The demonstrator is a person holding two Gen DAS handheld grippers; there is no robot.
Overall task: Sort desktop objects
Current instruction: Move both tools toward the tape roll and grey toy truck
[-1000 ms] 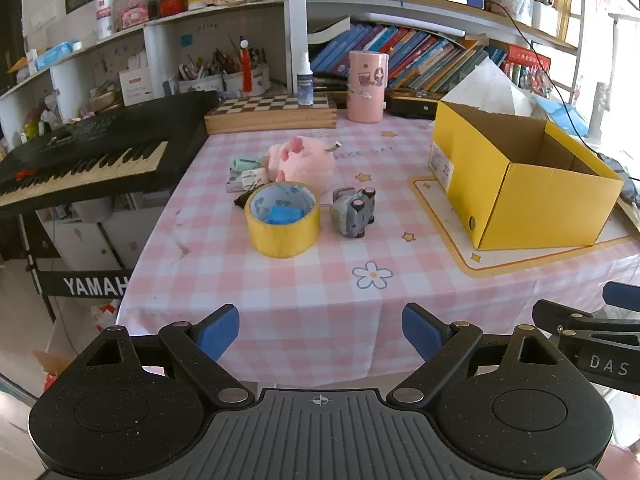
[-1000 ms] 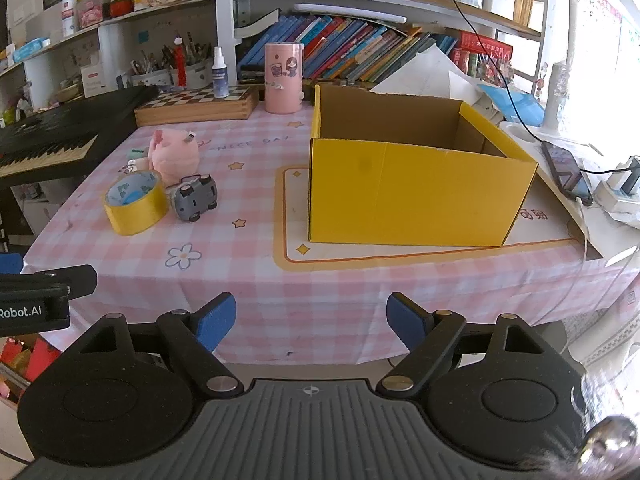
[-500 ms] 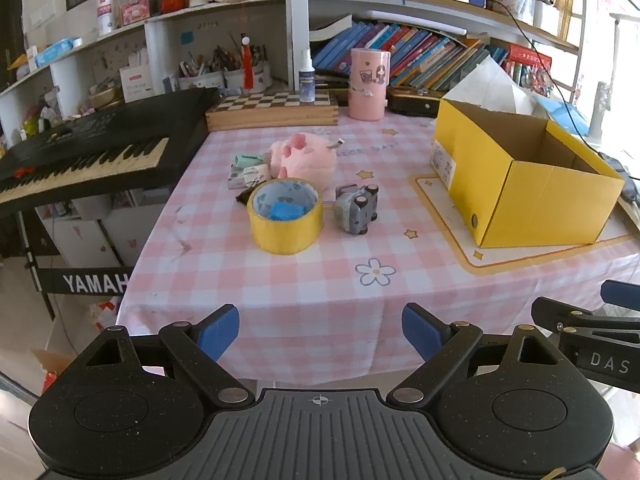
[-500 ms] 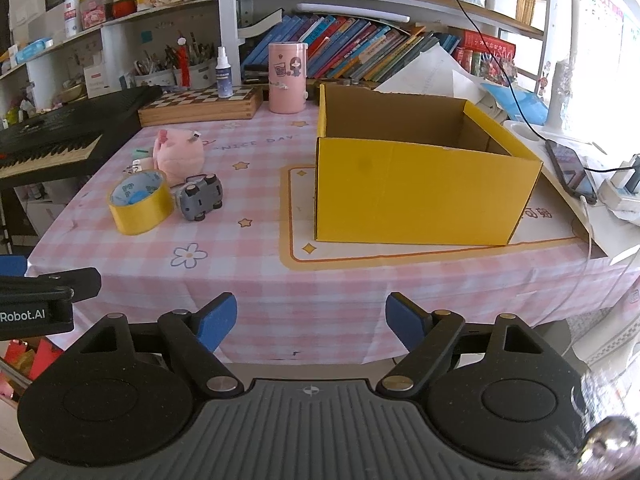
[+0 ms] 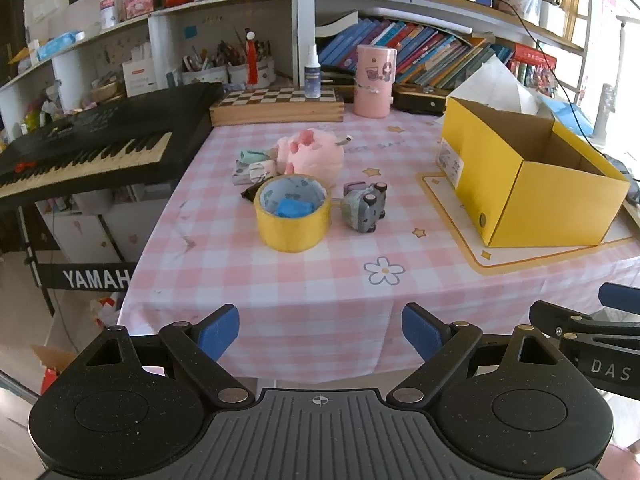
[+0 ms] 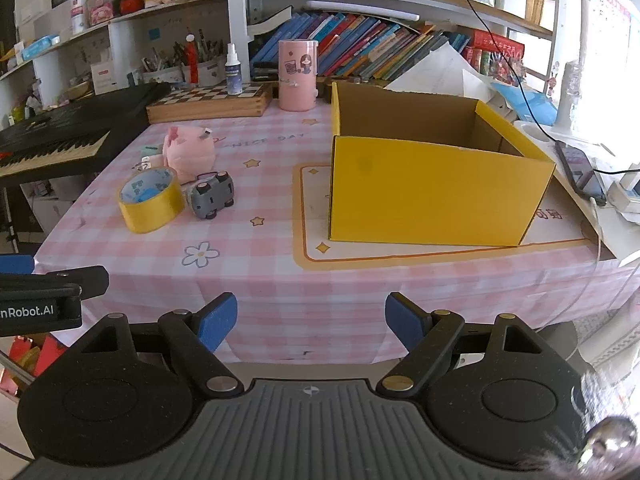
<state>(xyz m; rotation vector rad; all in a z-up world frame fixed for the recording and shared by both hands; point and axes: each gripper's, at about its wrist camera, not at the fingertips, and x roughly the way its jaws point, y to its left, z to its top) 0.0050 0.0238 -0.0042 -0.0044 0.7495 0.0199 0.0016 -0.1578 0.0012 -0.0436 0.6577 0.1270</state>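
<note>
On the pink checked tablecloth [image 5: 320,288] stand a yellow tape roll [image 5: 293,213] [image 6: 151,200], a grey toy car [image 5: 365,207] [image 6: 211,194], a pink plush [image 5: 312,156] [image 6: 188,153] and small packets [image 5: 252,166] behind the roll. An open, empty yellow cardboard box [image 5: 532,188] [image 6: 432,176] stands on the right. My left gripper [image 5: 320,332] is open and empty, short of the table's front edge. My right gripper [image 6: 311,322] is open and empty, also in front of the table edge.
A black Yamaha keyboard [image 5: 92,144] stands left of the table. A wooden chessboard box [image 5: 278,104], a spray bottle [image 5: 312,73] and a pink cylinder [image 5: 375,80] line the back edge. Crowded bookshelves [image 6: 360,48] rise behind. A phone [image 6: 580,166] lies right of the box.
Both grippers have moved slightly forward toward the table; the objects appear a little larger and nearer. Nothing on the table moved.
</note>
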